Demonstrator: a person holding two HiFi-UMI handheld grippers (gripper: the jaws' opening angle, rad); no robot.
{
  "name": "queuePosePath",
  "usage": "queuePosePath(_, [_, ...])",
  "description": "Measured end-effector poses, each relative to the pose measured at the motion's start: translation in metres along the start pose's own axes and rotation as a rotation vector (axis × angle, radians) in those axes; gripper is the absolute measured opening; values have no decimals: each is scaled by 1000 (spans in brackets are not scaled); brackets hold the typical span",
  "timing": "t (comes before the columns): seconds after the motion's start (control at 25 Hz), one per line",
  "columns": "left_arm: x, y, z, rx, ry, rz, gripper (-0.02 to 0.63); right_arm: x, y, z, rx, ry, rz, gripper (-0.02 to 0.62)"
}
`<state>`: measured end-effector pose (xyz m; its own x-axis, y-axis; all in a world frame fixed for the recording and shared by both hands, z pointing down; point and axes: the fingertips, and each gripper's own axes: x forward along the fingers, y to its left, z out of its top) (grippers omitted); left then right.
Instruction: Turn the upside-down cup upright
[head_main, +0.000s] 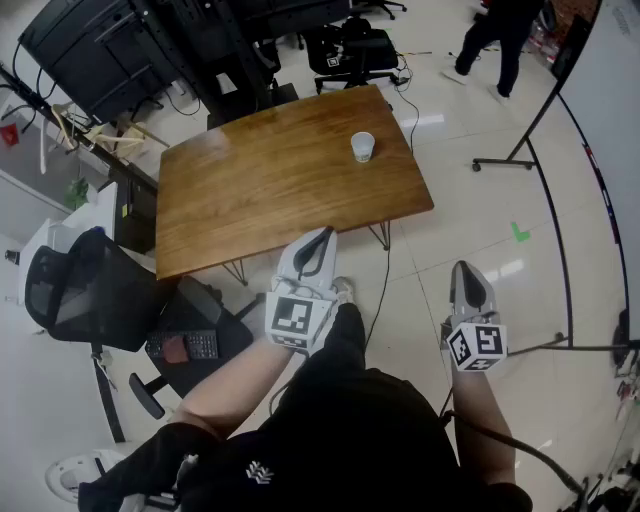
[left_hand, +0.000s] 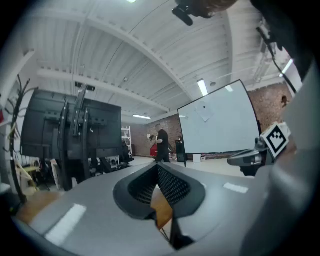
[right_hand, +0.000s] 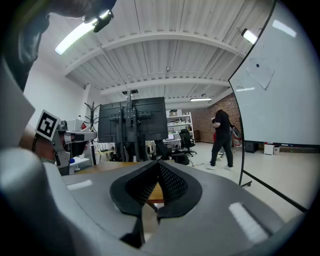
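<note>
Now, counter (head_main: 260, 190): brown wood.
cup (head_main: 362, 146): white, standing on the counter's far right part; probably rim-down, though too small to be sure.
left gripper (head_main: 322, 238): fingers pressed together, nothing between them; over the counter's near edge, well apart from the cup.
right gripper (head_main: 463, 268): fingers pressed together, empty; over the floor (head_main: 480, 210), nearer than the counter.

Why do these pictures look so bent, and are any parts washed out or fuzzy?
Head view: the table edges bow, and the floor shows lamp glare. Left gripper view: dark rounded corners, curved ceiling beams, the left tool soft up close. Right gripper view: same fisheye bend, the lamp washed out, the right tool blurry near the lens.
</note>
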<state>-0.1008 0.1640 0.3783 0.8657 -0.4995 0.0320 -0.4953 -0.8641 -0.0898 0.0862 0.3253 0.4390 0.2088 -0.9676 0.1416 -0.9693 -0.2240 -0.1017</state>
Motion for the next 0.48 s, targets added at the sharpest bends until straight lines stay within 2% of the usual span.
queuePosePath(0.08, [32,16,-9,-36,22,-7,0,28,-15,-6,3,48,-20,3])
queuePosePath(0.2, [78,45,-12,-42,28,-16,0,85,-28,-2,7,80,-29,3])
queuePosePath(0.36, [133,102,-6,-23,37,-8,0,179,-28,39,-57,29,-33,3])
queuePosePath(0.48, [166,135,3,8,30,-8,0,236,-25,62,-88,19,2,3])
